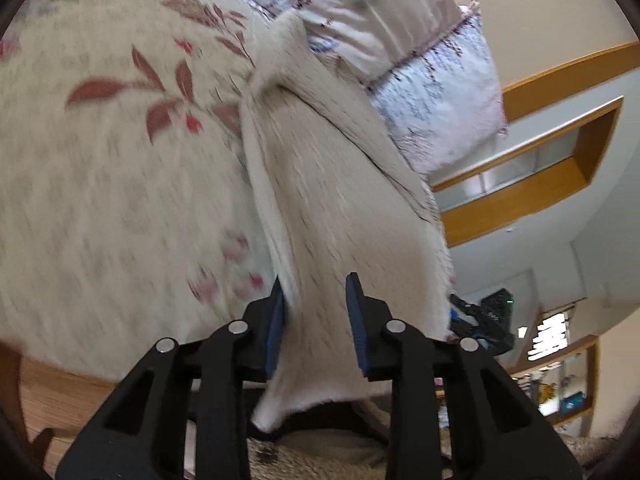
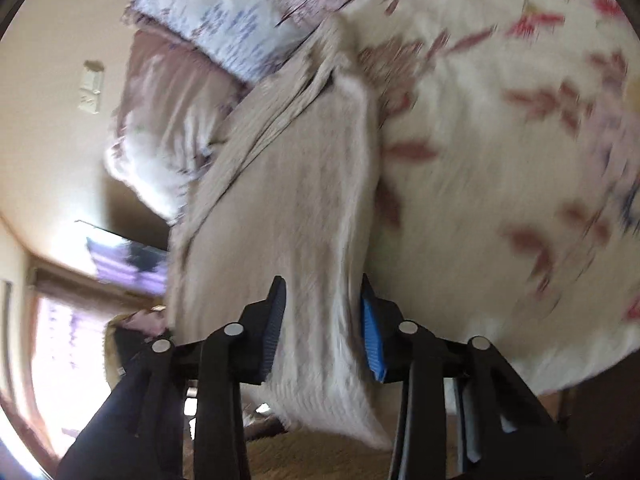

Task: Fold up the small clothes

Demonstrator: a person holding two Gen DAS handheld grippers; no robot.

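A cream ribbed knit garment (image 1: 320, 184) hangs stretched from the bed up to my left gripper (image 1: 316, 320). The cloth runs between the jaws, which stand apart; it lies against the left pad. In the right wrist view the same garment (image 2: 296, 200) runs between the jaws of my right gripper (image 2: 324, 320), which also stand apart with cloth filling the gap. A folded band of the garment (image 2: 280, 112) crosses its far part. Both views are motion-blurred.
A floral bedspread (image 1: 100, 160) covers the bed, and it also shows in the right wrist view (image 2: 500, 160). Patterned pillows (image 1: 400, 40) lie at the far end. A wooden shelf (image 1: 540, 184) is on the wall. A window (image 2: 68, 360) is at the left.
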